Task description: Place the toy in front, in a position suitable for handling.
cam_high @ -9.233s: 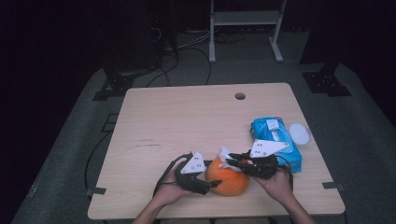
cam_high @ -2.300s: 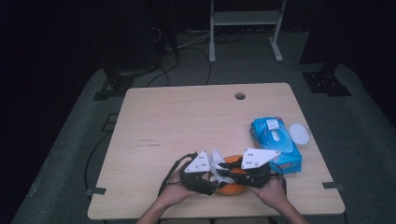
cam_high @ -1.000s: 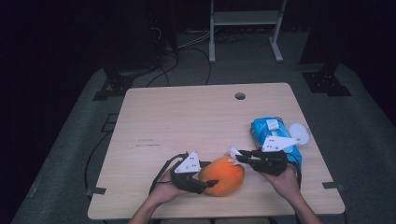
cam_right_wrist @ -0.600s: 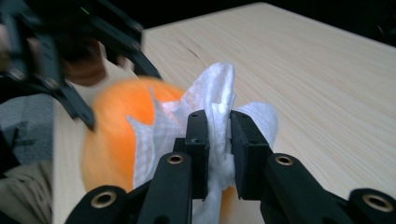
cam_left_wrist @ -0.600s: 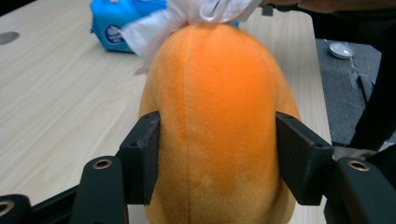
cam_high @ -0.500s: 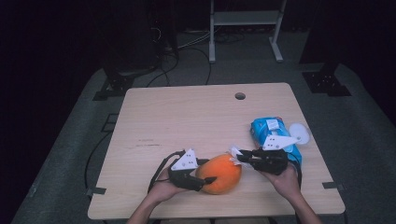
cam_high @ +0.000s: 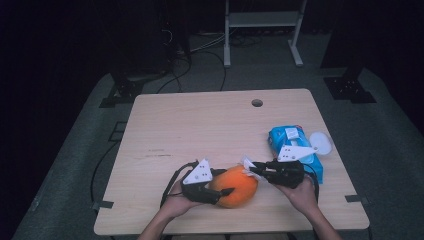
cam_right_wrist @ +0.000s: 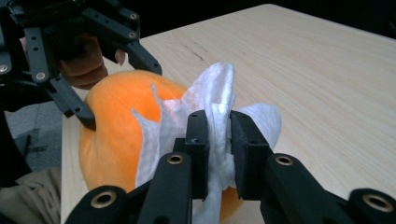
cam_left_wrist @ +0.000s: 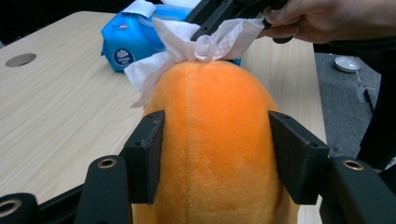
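Observation:
An orange plush ball [cam_high: 236,185] lies near the table's front edge. My left gripper [cam_high: 225,181] is shut on it, and its jaws have just been closing further on the plush. In the left gripper view both pads [cam_left_wrist: 148,154] press into the plush's [cam_left_wrist: 210,140] sides. My right gripper [cam_high: 250,170] is shut on a crumpled white wipe [cam_high: 246,162] that rests against the ball's right end. The right gripper view shows the wipe [cam_right_wrist: 215,93] pinched between the pads [cam_right_wrist: 198,140] and draped over the plush [cam_right_wrist: 112,126].
A blue pack of wipes [cam_high: 295,145] lies at the right of the wooden table [cam_high: 200,125], just behind my right hand. A small white dish [cam_high: 320,142] sits beside it. A cable hole [cam_high: 257,102] is at the far edge.
About two seconds ago both grippers were crowded over the plush; the right one has since drawn back to the ball's right end with the wipe. Over the last second almost nothing shifted.

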A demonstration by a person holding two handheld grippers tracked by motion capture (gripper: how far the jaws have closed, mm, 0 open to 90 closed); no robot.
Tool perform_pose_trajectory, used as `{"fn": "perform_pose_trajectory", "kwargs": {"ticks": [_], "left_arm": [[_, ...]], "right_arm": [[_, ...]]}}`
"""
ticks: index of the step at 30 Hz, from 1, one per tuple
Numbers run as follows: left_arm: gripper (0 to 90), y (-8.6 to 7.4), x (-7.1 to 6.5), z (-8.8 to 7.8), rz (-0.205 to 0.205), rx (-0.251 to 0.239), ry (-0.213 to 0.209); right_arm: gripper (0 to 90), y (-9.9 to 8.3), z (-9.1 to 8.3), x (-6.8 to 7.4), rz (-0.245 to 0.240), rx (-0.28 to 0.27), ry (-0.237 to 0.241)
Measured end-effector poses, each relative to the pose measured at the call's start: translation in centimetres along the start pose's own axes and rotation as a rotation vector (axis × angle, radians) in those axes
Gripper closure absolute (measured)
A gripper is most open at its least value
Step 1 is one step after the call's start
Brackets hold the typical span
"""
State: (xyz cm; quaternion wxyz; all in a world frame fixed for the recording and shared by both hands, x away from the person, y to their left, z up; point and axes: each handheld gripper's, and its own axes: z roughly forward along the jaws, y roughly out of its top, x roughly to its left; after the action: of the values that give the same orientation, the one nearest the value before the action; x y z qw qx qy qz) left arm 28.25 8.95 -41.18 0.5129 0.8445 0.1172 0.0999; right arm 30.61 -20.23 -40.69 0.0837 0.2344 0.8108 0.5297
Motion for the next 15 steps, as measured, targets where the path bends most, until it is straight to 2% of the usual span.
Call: {"fn": "perform_pose_trajectory", "kwargs": {"ticks": [2, 5, 8, 9, 11, 15], "left_arm": [[40.2, 0.1, -0.3, 0.3, 0.019, 0.005, -0.004], [39.4, 0.6, -0.9, 0.8, 0.043, 0.005, -0.007], [33.7, 0.5, -0.8, 0.8, 0.043, 0.021, -0.011], [30.9, 0.3, -0.6, 0.7, 0.028, 0.019, -0.022], [30.9, 0.1, -0.5, 0.6, 0.025, 0.021, -0.025], [31.4, 0.1, -0.5, 0.7, 0.031, 0.02, -0.028]], "right_arm": [[77.2, 0.4, 0.1, 0.6, -0.027, -0.012, 0.002], [77.2, 1.3, 0.6, 2.0, -0.055, -0.045, 0.055], [77.1, 1.7, 1.2, 2.9, -0.101, -0.024, 0.054], [77.1, 1.5, 1.3, 2.7, -0.093, -0.014, 0.057], [77.1, 1.1, 1.3, 2.0, -0.063, -0.008, 0.072], [77.1, 0.4, 0.6, 0.9, -0.038, 0.014, 0.025]]}}
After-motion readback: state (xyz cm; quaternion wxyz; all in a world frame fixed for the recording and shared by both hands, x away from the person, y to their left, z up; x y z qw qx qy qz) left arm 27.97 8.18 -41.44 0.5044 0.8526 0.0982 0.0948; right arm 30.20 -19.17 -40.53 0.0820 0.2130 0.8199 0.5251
